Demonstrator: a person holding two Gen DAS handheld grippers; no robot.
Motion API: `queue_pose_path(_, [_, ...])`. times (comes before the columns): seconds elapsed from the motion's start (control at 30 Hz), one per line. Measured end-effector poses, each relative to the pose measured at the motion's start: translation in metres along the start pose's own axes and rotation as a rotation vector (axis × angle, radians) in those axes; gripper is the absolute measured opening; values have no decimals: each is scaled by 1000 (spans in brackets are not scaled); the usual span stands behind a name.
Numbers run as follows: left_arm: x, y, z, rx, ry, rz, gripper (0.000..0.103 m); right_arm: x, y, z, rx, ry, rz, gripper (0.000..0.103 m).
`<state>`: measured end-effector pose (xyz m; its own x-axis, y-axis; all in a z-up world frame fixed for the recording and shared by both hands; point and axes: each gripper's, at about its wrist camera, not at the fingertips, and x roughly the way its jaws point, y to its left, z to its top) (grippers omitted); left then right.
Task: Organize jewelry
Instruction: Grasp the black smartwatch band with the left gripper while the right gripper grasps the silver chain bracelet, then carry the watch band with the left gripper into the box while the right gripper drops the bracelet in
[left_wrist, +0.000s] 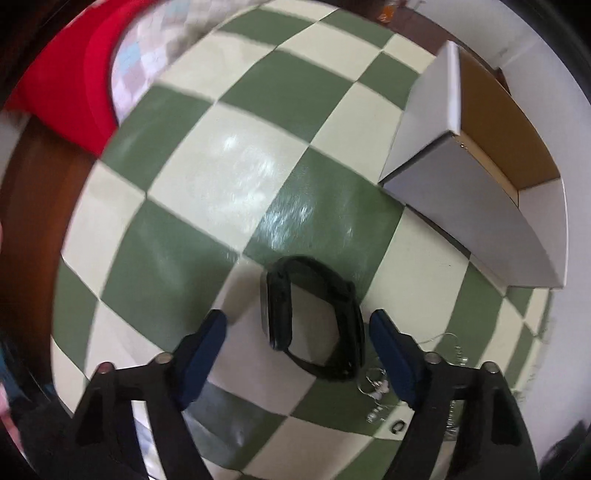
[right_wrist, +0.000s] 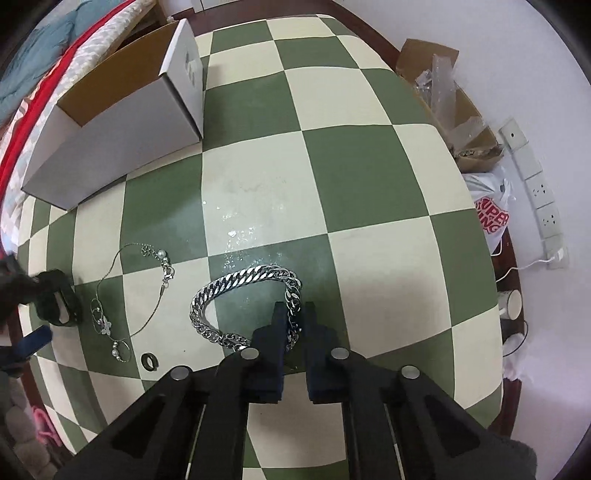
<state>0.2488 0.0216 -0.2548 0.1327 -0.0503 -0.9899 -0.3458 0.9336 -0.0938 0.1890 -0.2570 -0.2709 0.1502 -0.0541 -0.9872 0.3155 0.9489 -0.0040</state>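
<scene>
Left gripper (left_wrist: 297, 328) was hanging straight down over the black watch (left_wrist: 314, 317), jaws apart with the watch between them, pads not pressing on it yet. Risk there, I figured: the watch stood on its edge, so an off-centre squeeze could tip it or shove it into the thin necklace (left_wrist: 376, 387) lying just beside the right-hand pad. Right gripper (right_wrist: 293, 314) also pointed straight down and had its jaws clamped on the silver chain bracelet (right_wrist: 240, 291), pinching one bit of the loop near the clasp end. Heavy links held at one spot like that could slip out on the lift, I reckoned. White box (right_wrist: 122, 110) sat open at the far left of the checkered table (right_wrist: 369, 166), well apart from both pieces, so it'd be a long carry.
</scene>
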Motion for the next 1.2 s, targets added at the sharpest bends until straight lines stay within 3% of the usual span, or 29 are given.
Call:
queue_pose_path(0.03, [-2,-3,-2,34,-22,17,53,0,0,0,-1,3,10,6])
queue_pose_path(0.07, [-3,-6,-4,59,-35,27,48,1,0,2,-3,5,19,6])
queue_pose_path(0.2, [-7,-11,-24,225,-79,72,46,2,-13,0,4,36,81,4])
queue_pose_path(0.37, [-13,-3,-76,413,-105,136,46,0,-28,-13,12,105,156,4])
queue_pose_path(0.53, [-18,-4,-97,419,-106,128,46,-3,-28,-26,-2,107,141,7])
queue_pose_path(0.63, [-19,-4,-97,418,-116,130,46,-4,-22,-28,-2,99,150,22])
queue_pose_path(0.8, [-19,-6,-91,407,-118,124,46,-7,-4,-31,-48,75,59,22])
queue_pose_path(0.87, [-19,-6,-89,405,-119,123,46,-9,7,-33,-79,61,18,21])
queue_pose_path(0.93, [-19,-7,-91,407,-121,128,46,-11,16,-35,-108,42,-24,7])
queue_pose_path(1.0, [-20,-8,-91,410,-121,128,46,-13,24,-38,-134,29,-37,7])
queue_pose_path(1.2, [-30,-16,-96,442,-136,110,45,-23,15,-41,-99,14,46,4])
